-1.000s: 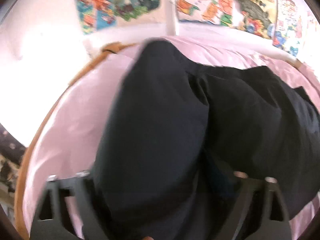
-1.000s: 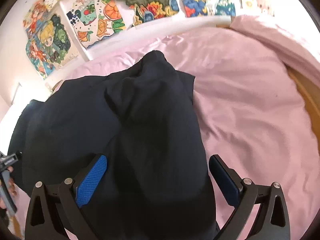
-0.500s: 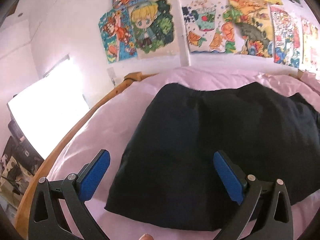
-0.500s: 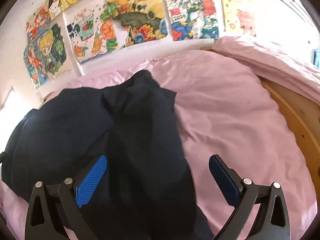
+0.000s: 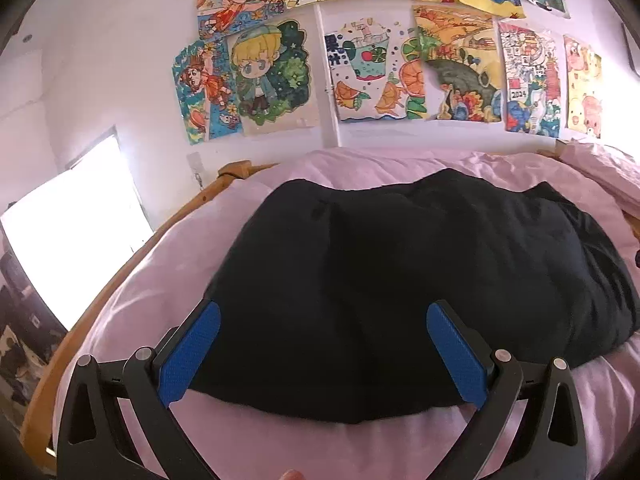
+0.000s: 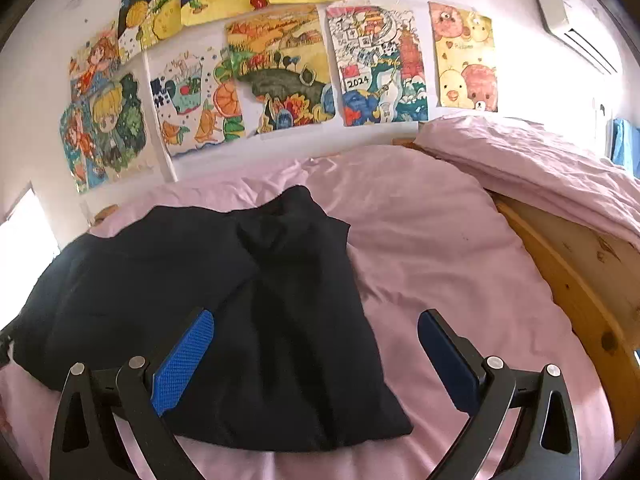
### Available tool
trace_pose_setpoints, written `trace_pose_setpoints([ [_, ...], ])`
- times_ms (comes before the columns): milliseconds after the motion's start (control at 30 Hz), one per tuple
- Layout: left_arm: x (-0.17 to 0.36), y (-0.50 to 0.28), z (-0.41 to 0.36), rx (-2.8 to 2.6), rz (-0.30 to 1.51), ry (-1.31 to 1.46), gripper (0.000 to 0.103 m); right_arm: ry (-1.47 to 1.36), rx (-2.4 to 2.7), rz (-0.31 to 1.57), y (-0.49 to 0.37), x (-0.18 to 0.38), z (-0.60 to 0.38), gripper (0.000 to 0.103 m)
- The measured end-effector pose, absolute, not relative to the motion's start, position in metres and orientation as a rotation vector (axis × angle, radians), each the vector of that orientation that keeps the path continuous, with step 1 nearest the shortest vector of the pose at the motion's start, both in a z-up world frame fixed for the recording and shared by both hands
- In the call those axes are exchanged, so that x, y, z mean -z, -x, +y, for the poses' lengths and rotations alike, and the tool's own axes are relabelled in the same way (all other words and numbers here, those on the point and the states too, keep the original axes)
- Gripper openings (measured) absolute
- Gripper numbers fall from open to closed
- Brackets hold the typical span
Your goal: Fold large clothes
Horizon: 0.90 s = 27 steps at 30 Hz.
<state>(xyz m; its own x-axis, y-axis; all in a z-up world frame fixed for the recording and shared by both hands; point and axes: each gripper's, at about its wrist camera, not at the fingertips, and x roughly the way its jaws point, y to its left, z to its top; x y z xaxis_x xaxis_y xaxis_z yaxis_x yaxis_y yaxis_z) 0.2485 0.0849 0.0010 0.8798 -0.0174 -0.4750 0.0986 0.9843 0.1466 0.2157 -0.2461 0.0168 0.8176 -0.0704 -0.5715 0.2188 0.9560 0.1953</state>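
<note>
While the large black cloth garment [image 5: 404,288] lies folded toward the bed's left edge on the pink cotton sheet [image 6: 440,248], you hold the left gripper [image 5: 323,354] and right gripper [image 6: 315,358] released above its near hem, probably sizing up the next fold.

Each hand-held gripper, left [image 5: 323,354] and right [image 6: 316,354], has black triangular-cutout arms, silver screws at the joints and blue textured pads [image 5: 192,354] on its fingers.
</note>
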Motion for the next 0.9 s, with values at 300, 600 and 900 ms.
trace_pose_setpoints([
  [300, -0.004, -0.223, 0.083, 0.120, 0.442, -0.145, 0.102, -0.213, 0.197, 0.491, -0.177, -0.027, -0.214, 0.103],
  [600, -0.003, -0.202, 0.084, 0.114, 0.403, -0.145, 0.102, -0.229, 0.193, 0.448, -0.146, -0.042, -0.203, 0.103],
  [900, -0.009, -0.181, 0.082, 0.112, 0.379, -0.123, 0.102, -0.185, 0.185, 0.451, -0.128, -0.040, -0.192, 0.103],
])
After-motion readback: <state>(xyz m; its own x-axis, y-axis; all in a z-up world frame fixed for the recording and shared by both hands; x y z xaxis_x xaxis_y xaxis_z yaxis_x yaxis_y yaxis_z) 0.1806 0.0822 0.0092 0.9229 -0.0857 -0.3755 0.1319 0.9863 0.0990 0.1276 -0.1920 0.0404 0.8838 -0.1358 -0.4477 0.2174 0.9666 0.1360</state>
